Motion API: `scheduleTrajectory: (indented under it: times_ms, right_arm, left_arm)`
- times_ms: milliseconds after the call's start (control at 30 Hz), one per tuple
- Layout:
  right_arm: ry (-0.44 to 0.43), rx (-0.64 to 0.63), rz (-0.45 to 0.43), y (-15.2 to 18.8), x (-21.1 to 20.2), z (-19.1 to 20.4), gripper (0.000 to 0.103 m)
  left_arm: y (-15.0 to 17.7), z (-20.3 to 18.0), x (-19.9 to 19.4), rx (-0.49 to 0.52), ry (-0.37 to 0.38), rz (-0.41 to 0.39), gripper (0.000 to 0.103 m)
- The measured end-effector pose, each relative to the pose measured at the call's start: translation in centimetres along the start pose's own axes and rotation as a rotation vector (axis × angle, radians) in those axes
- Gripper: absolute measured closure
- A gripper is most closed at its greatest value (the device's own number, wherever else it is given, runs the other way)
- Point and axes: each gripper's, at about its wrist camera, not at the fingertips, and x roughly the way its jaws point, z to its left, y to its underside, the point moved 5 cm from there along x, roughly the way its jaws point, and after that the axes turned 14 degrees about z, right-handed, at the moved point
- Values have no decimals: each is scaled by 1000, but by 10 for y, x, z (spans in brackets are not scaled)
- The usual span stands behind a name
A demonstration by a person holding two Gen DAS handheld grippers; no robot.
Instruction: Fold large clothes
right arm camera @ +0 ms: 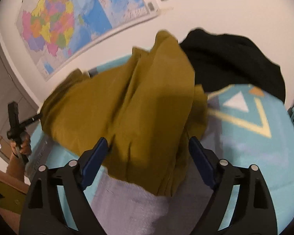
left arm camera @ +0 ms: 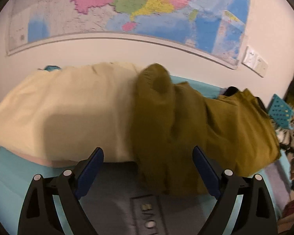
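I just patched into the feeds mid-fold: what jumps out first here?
The rumpled olive-green garment heaped in the middle of the turquoise blanket dominates both views, with a cream cloth to its left and a black garment behind it. A bright map fills the wall. Both the left claw and right claw are open, gripping nothing.

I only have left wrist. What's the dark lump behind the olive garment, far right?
Observer: A black garment, heaped against the wall beside the olive garment.
Operator: Right gripper holding anything?
Observer: No. The right gripper is open; olive cloth lies between its fingers, not pinched.
Operator: Mat plain teal on that side?
Observer: No, the mat has cream and white triangle shapes.
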Motion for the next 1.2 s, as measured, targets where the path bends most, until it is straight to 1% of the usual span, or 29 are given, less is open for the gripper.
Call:
scheduleTrajectory:
  times_ms: [33,100,167,200,233,300,333,400,433,467,533,567,600,633,667,700,733,767,800,833,867,900,933,967,1033,1067,1100,1133,1200]
  right_arm:
    - [6,-4,12,2,4,0,17]
    - [-38,0,22,2,14,0,16]
    - [-73,28,18,0,17,-3,26]
    - [-77,25,6,-1,15,-3,45]
    - [-83,24,-1,-3,13,-3,62]
    - [-141,37,-24,-3,0,-2,76]
    - [-148,33,-42,-3,-9,1,79]
    - [-142,-11,-90,-6,-33,13,81]
    - [-140,-30,-123,-7,-50,21,81]
    - [-131,-67,-157,-8,-72,31,82]
    - [-111,-129,-194,-2,-102,42,82]
    - [-120,-143,-204,6,-119,44,82]
    - [-114,-141,-206,13,-126,41,82]
    - [-115,-119,-193,24,-129,36,82]
    - [-128,-78,-158,37,-123,28,82]
    - [-125,-49,-113,48,-113,18,81]
    - [-92,-20,-48,60,-95,10,80]
    - [-56,17,30,72,-73,0,79]
    - [-51,53,68,80,-60,-9,74]
    - [-66,79,65,81,-56,-14,71]
    - [-96,111,38,80,-58,-18,70]
    - [-86,104,15,77,-64,-16,68]
    - [-58,88,-1,74,-71,-13,63]
    - [-20,83,-22,69,-78,-12,59]
    - [23,96,-48,60,-89,-13,55]
    - [45,93,-57,57,-94,-12,54]
    - [83,80,-81,53,-100,-9,47]
    - [105,64,-104,46,-105,-4,43]
    - [127,20,-126,34,-107,9,43]
  left_arm:
    - [0,-5,4,22,10,11,11]
    - [-1,-18,20,60,2,46,11]
    - [-2,-31,36,81,30,81,14]
    - [-3,-35,41,89,7,86,24]
    - [-3,-39,43,104,-1,95,30]
    - [-5,-39,36,84,-11,86,56]
    - [-8,-34,29,55,8,88,68]
    - [-12,-21,6,-26,140,94,76]
    - [-12,-18,-5,-45,174,102,77]
    - [-11,-17,-12,-50,186,108,78]
    - [-5,-22,-32,-27,197,108,78]
    - [4,-25,-41,-13,221,125,78]
    - [11,-24,-44,-18,255,143,78]
    - [19,-24,-42,-36,310,175,77]
    - [35,-23,-34,-59,356,226,76]
    - [46,-23,-24,-63,347,259,72]
    - [60,-25,-8,-52,303,310,68]
    - [67,-25,3,-49,278,338,60]
    - [70,-24,9,-60,273,339,59]
    - [69,-23,8,-59,272,320,54]
    - [66,-25,6,-38,230,310,44]
    - [62,-26,3,-16,146,302,36]
    - [61,-28,1,6,72,300,26]
    - [58,-32,-1,35,31,296,26]
    - [52,-43,-15,101,-65,245,26]
    - [49,-48,-21,123,-96,218,26]
    - [48,-50,-27,135,-112,194,26]
    - [42,-54,-36,148,-145,150,25]
    - [32,-58,-49,152,-174,83,24]
